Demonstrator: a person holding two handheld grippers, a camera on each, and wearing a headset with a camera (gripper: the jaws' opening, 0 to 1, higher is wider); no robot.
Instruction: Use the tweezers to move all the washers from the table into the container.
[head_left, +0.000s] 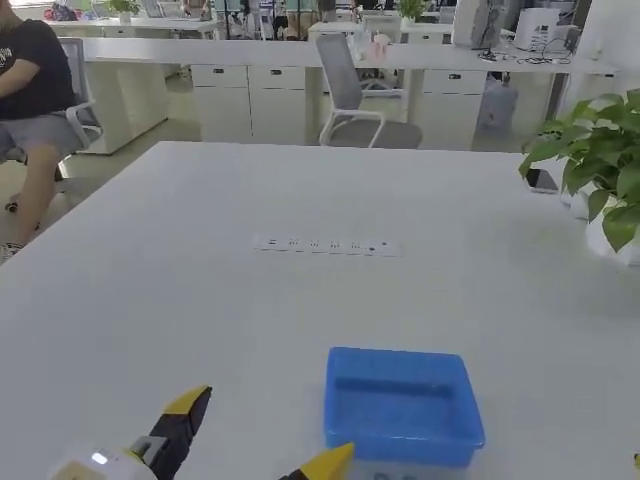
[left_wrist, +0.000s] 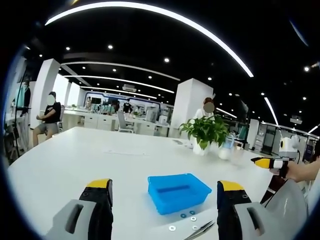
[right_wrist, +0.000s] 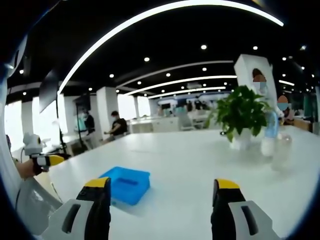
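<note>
A blue container (head_left: 405, 405) stands empty near the front of the white table (head_left: 200, 280). In the left gripper view, several small washers (left_wrist: 183, 215) lie on the table just in front of the container (left_wrist: 177, 191), with metal tweezers (left_wrist: 200, 231) beside them. My left gripper (head_left: 258, 435) hovers left of the container, jaws wide open and holding nothing (left_wrist: 165, 186). My right gripper (right_wrist: 162, 183) is also open and holding nothing, with the container (right_wrist: 125, 184) ahead to its left. The right gripper (left_wrist: 270, 162) appears at the far right of the left gripper view.
A potted plant (head_left: 600, 160) stands at the table's right edge, a phone (head_left: 540, 180) beside it. A white power strip (head_left: 325, 245) lies mid-table. A plastic bottle (right_wrist: 270, 132) stands by the plant (right_wrist: 242, 112). An office chair (head_left: 350, 100) and a seated person (head_left: 35, 90) are beyond the table.
</note>
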